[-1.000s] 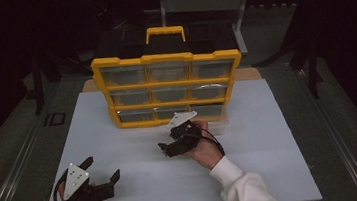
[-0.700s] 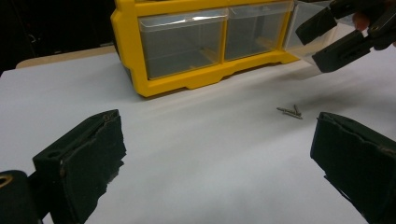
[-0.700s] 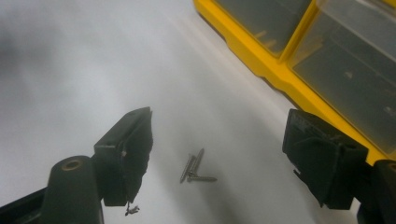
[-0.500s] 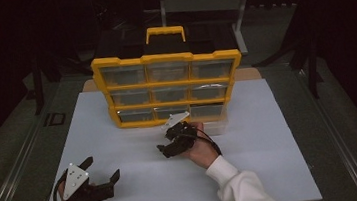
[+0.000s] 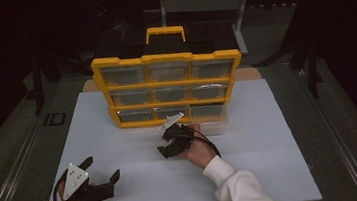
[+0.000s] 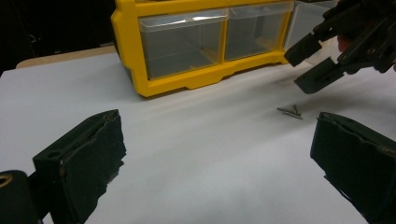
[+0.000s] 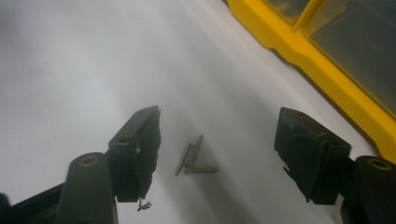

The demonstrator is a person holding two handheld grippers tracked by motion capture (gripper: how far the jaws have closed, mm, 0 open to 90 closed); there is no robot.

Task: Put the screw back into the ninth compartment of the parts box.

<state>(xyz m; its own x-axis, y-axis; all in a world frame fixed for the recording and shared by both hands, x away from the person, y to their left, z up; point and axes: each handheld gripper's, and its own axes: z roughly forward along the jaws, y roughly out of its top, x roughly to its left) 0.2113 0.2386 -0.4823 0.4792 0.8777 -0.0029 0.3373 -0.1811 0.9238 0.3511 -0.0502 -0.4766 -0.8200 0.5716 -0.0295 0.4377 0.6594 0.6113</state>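
Steel-grey screws (image 7: 192, 157), three or so lying together in a small crossed cluster, rest on the white table (image 5: 121, 146) just in front of the near edge of the yellow drawer cabinet (image 5: 168, 89), a little right of centre. They look light, stiff and slippery, too thin to stand above the surface, so a pinch across the shanks where they overlap would likely catch more than a bite at a single tip; closed off-centre, the pads could flick them away or roll them apart. The right tool (image 7: 217, 154) hovers directly above them, its jaws straddling the cluster with room on both sides; they have just been closing, but nothing is gripped yet and the screws lie free between the pads. In the left gripper view the same screws (image 6: 290, 112) lie ahead and to the right, under the right tool (image 6: 314, 63) tilting down towards them. The left tool (image 5: 102, 170) sits at the near left of the table, well apart from the screws, its jaws wide open and empty. Clear drawers fill the cabinet face, a yellow handle (image 5: 165, 33) on top.
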